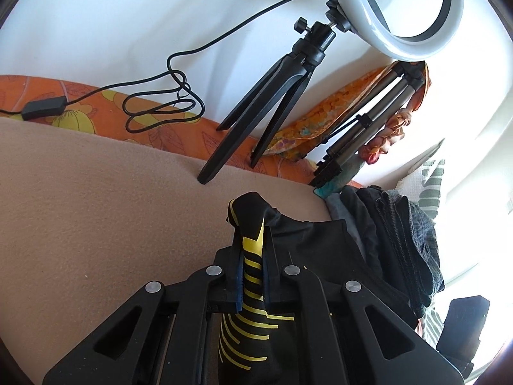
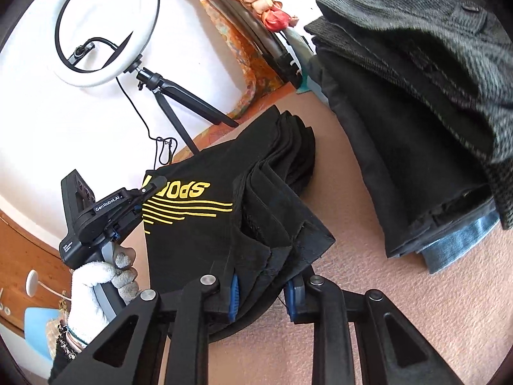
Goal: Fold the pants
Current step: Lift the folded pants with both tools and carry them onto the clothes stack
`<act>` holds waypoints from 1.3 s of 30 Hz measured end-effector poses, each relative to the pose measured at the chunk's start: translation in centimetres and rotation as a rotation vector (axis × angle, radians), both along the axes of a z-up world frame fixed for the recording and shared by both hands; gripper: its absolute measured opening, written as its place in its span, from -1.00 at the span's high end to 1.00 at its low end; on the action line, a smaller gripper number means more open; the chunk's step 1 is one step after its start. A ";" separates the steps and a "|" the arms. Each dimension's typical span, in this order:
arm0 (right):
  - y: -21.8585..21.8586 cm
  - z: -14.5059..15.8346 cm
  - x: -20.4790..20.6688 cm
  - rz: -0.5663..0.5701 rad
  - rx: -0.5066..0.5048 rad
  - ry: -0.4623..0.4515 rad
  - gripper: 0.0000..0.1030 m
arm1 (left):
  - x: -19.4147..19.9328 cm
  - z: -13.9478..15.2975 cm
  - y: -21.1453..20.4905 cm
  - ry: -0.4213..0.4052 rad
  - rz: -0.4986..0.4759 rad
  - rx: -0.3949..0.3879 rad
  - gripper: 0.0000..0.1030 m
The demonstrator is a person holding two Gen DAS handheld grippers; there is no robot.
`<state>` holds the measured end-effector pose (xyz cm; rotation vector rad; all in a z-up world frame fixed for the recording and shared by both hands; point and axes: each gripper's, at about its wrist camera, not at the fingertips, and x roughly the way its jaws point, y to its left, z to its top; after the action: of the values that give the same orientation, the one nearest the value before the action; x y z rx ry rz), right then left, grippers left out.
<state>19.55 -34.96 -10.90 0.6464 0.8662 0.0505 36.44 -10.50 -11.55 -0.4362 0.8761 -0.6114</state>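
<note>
In the left wrist view, the left gripper (image 1: pixel 251 250) fills the lower middle of the frame, its jaws pinched together on a bunched edge of the black pants (image 1: pixel 307 234), where yellow stripes run down between the blue pads. The rest of the garment trails off to the right of the jaws, over a tan blanket (image 1: pixel 80 208) that covers the left half of the picture. Behind it, in the upper middle, a ring light (image 1: pixel 413 41) stands on a small black tripod (image 1: pixel 272 102), with its cable (image 1: pixel 166 96) looped on an orange patterned sheet (image 1: pixel 105 96). A stack of dark folded clothes (image 1: pixel 404 224) sits at the right edge.

In the right wrist view, the right gripper (image 2: pixel 264 288) at the lower middle is clamped on several gathered layers of the pants (image 2: pixel 198 211), whose yellow "SPORT" print reads upside down at centre. At the left, the left gripper (image 2: pixel 152 184) bites the opposite corner, held by a white-gloved hand (image 2: pixel 96 282). The fabric hangs stretched between the two, apparently raised off the blanket (image 2: pixel 384 304). The stack of folded clothes (image 2: pixel 416 112) fills the upper right.

This looks like the carrying stage of a fold: both ends are gripped and lifted. The next move probably calls for keeping the span taut, bringing the held edge over the rest of the garment and laying it down evenly before either grip lets go.
</note>
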 end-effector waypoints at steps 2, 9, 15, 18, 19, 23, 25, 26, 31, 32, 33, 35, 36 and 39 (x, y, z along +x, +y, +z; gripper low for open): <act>-0.3 1.0 -0.3 0.013 -0.002 -0.017 0.66 | -0.3 0.7 0.4 -0.007 0.005 -0.011 0.87; -1.3 3.9 -0.9 0.037 0.044 -0.064 0.69 | -1.5 4.5 0.7 -0.053 0.003 -0.026 0.93; -3.0 7.6 -1.8 0.053 0.033 -0.124 0.69 | -2.3 9.0 -1.1 -0.121 -0.024 -0.034 0.93; -4.3 10.0 -2.5 0.052 0.007 -0.162 0.70 | -2.5 11.2 -2.7 -0.155 -0.042 -0.042 0.93; -4.8 10.9 -2.6 0.050 0.000 -0.176 0.70 | -2.5 11.9 -3.4 -0.166 -0.049 -0.048 0.93; -6.9 14.5 -3.6 0.041 -0.059 -0.235 0.70 | -2.5 14.9 -5.9 -0.211 -0.072 -0.084 0.93; -8.3 16.0 -4.0 0.026 -0.089 -0.259 0.70 | -2.5 16.3 -7.5 -0.235 -0.089 -0.090 0.93; -9.1 16.6 -4.3 0.015 -0.105 -0.269 0.70 | -2.4 16.9 -8.3 -0.245 -0.100 -0.096 0.93; -13.1 19.0 -5.2 -0.035 -0.187 -0.292 0.70 | -1.9 19.2 -13.3 -0.279 -0.152 -0.131 0.93; -13.9 19.2 -5.5 -0.042 -0.205 -0.292 0.70 | -1.8 19.5 -14.5 -0.285 -0.165 -0.134 0.93; -14.6 19.5 -5.7 -0.051 -0.222 -0.292 0.70 | -1.6 19.5 -15.5 -0.290 -0.178 -0.135 0.93; -16.2 19.7 -5.9 -0.073 -0.245 -0.290 0.70 | -0.9 19.3 -17.7 -0.291 -0.203 -0.144 0.93; -17.0 19.7 -5.9 -0.086 -0.253 -0.285 0.70 | -0.6 19.0 -18.5 -0.287 -0.216 -0.149 0.93; -19.3 19.1 -6.4 -0.118 -0.267 -0.266 0.70 | 0.5 18.0 -21.6 -0.270 -0.250 -0.160 0.93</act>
<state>13.16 -54.28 8.15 0.4273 0.5640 -0.0831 36.90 -32.07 6.41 -0.3799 0.6290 -0.9518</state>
